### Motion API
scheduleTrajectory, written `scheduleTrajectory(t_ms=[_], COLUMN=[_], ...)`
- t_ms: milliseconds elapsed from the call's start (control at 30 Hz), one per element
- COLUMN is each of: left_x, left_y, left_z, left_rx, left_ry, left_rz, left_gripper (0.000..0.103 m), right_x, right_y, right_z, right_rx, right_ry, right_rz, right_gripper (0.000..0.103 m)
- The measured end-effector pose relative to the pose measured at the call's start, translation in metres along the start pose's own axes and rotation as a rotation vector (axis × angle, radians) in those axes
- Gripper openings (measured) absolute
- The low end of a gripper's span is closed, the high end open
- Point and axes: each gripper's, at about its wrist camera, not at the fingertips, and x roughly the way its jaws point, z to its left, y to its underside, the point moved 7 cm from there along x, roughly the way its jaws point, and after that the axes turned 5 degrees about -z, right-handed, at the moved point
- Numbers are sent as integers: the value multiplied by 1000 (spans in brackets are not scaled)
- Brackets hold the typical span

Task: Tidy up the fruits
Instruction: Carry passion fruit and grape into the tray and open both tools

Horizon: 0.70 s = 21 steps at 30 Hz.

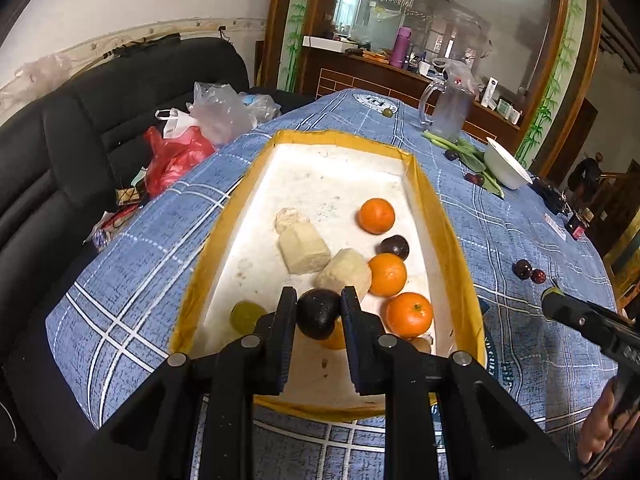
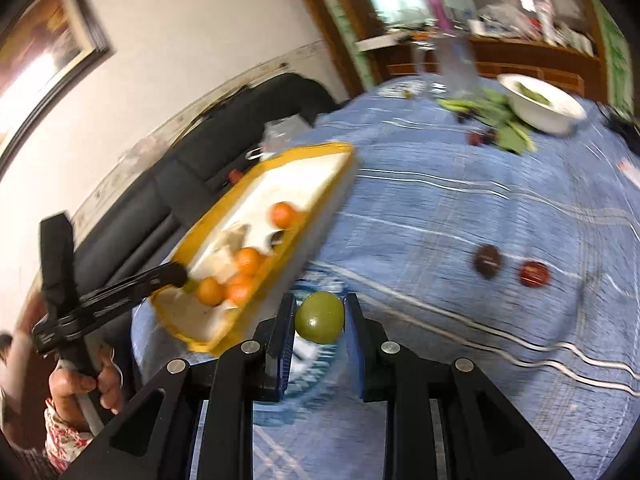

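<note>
My left gripper (image 1: 318, 304) is shut on a dark plum (image 1: 317, 313), held over the near end of the white tray with the yellow rim (image 1: 448, 236). In the tray lie several oranges (image 1: 376, 216), another dark plum (image 1: 395, 246), a green fruit (image 1: 246, 315) and pale beige blocks (image 1: 303, 251). My right gripper (image 2: 320, 316) is shut on a green fruit (image 2: 320, 322), above the blue checked tablecloth just right of the tray (image 2: 224, 204). Two dark plums (image 2: 487, 261) lie loose on the cloth to the right. The left gripper also shows in the right wrist view (image 2: 182, 276), reaching into the tray.
A white bowl (image 1: 505, 168) with leafy greens (image 1: 464, 148) beside it and a clear jug (image 1: 450, 108) stand at the table's far end. More plums (image 1: 523, 269) lie on the cloth. A black sofa (image 1: 80, 128) with plastic bags (image 1: 180, 152) runs along the left.
</note>
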Motion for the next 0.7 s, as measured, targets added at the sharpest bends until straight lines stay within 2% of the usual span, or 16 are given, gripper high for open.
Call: scheduleTrajectory(t_ms=[200, 400, 467, 533, 633, 700], left_x=[8, 12, 9, 2, -10, -16], left_y=[4, 5, 5, 2, -5, -9], left_z=[5, 21, 25, 29, 35, 37], left_rx=[2, -53, -77, -91, -108, -115], left_ry=[-25, -32, -20, -19, -25, -28], left_rz=[12, 21, 16, -9, -50, -66], left_gripper=[22, 24, 29, 48, 60, 64], right_x=[27, 53, 66, 73, 85, 90], right_y=[0, 9, 16, 21, 28, 30], right_z=[63, 96, 106, 109, 114, 115], right_rx=[-126, -200, -226, -241, -275, -289], right_ry=[-36, -45, -42, -35, -13, 0], right_rz=[38, 79, 97, 108, 118, 117], right_gripper=[26, 26, 27, 27, 27, 27])
